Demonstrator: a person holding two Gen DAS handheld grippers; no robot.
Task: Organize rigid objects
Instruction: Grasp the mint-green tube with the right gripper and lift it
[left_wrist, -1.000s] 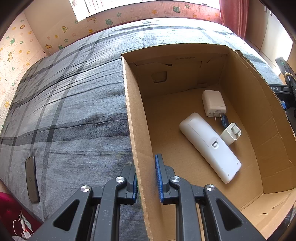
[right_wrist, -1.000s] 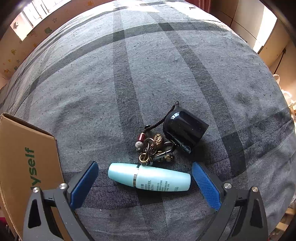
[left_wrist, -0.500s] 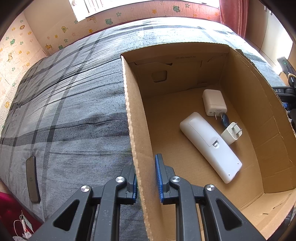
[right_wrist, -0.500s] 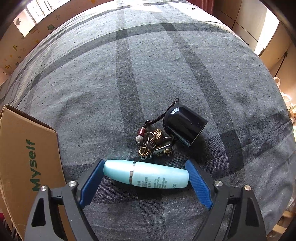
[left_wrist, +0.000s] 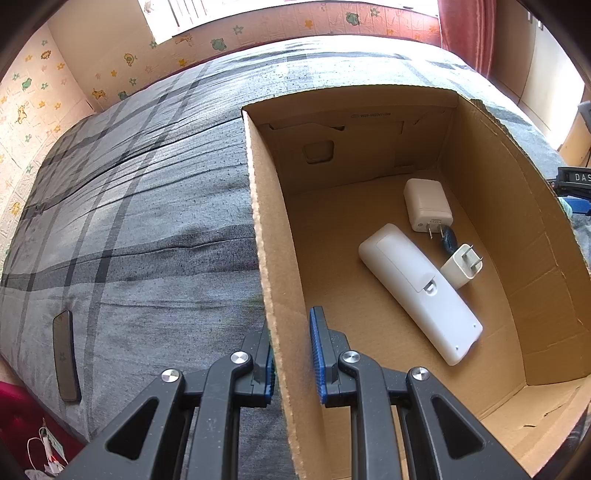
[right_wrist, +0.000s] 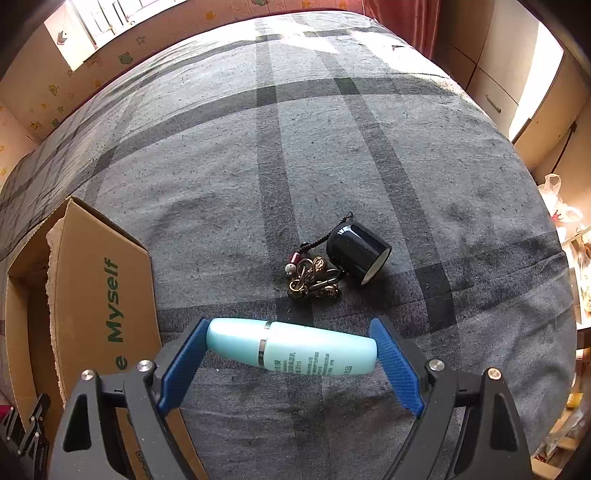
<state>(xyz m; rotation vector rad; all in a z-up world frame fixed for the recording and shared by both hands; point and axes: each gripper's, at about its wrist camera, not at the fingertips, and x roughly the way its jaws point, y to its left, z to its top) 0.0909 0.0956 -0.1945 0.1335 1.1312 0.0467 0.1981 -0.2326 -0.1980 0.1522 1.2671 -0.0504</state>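
A grey plaid bed cover (right_wrist: 295, 155) is carrying everything, and on it the open cardboard box (left_wrist: 480, 206) is sitting with its near wall pinched tight between the pads of the left gripper (left_wrist: 291, 354), which is steadying it. Inside the box a white remote (left_wrist: 417, 291) and two white chargers (left_wrist: 428, 205) are lying flat. The right gripper (right_wrist: 291, 350) is clamping the pale blue bottle (right_wrist: 295, 349) lengthwise, one pad on each end, just above the cover and just beside the box's printed outer wall. A black cylinder (right_wrist: 356, 253) and a bunch of keys (right_wrist: 312, 278) are waiting on the cover beyond it. The step in hand looks like carrying the bottle; next it probably needs lifting clear over the box rim and lowering inside before the jaws part.
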